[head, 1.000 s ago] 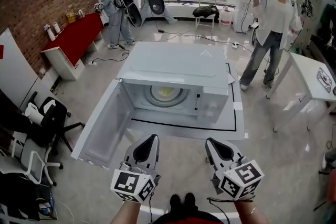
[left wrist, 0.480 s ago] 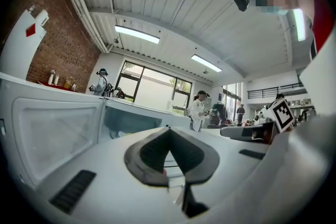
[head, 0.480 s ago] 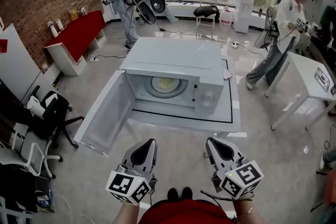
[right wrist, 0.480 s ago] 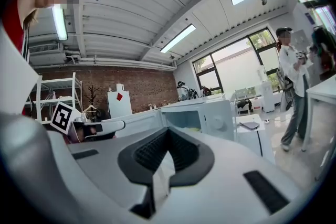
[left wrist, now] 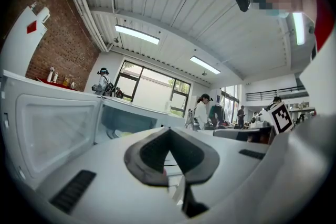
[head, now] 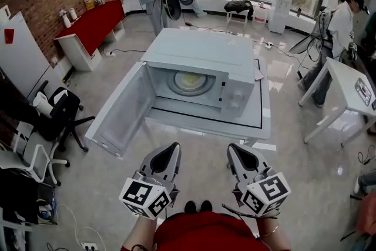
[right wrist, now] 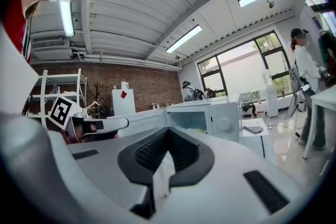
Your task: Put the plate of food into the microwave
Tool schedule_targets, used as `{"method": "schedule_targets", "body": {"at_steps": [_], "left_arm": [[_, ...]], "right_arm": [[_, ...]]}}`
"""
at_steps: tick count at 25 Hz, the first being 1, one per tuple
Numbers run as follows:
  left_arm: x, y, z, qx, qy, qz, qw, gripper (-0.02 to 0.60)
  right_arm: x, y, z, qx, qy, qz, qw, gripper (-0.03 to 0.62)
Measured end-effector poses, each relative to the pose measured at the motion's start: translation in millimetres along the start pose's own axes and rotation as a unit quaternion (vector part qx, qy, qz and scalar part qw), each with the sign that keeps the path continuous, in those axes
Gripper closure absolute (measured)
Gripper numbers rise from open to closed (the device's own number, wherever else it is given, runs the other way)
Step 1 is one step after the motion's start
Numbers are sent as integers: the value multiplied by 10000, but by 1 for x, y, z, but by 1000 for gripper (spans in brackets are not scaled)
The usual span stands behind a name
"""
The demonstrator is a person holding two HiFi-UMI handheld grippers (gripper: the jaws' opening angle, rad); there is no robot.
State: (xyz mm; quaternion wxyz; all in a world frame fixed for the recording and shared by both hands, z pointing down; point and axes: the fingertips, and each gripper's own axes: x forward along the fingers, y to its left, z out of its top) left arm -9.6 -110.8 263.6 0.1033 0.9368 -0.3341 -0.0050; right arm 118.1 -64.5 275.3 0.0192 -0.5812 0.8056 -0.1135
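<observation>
Grey lab floor, brick wall at left, windows at the far end, with other people working back there and none near me. Microwave [head: 200, 62] sits on its low white table [head: 205, 124], door [head: 120, 120] swung wide to the left. Plate of food [head: 191, 83] is already inside on the turntable, yellow contents just visible through the opening. Left gripper [head: 170, 149] clenched tight, nothing between the jaws. Right gripper [head: 235, 150] likewise closed and empty. Both are held about level in front of my chest, side by side, well short of the table. Change over the last second: the table edge has slid away from my gripper tips and more bare floor shows between us — I read that as me backing off, hands drawn along. Plate has not shifted in that time. Judgement: the placing itself looks done, and the retreat fits that. Door is still open — if closing it counts, I would have to step in again and push it round with a closed gripper.
</observation>
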Motion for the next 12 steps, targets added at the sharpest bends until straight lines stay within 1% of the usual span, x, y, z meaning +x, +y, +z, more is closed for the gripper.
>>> {"method": "schedule_targets", "body": {"at_steps": [4,12], "left_arm": [[-3,-5,-1,120,31,-8,9999,574],[-8,-12,-1,469,74,19,9989,574]], "right_arm": [[-2,4,0,-177,29,-9,9998,583],[-4,8,-5,-145,105,-28,9998,583]]}}
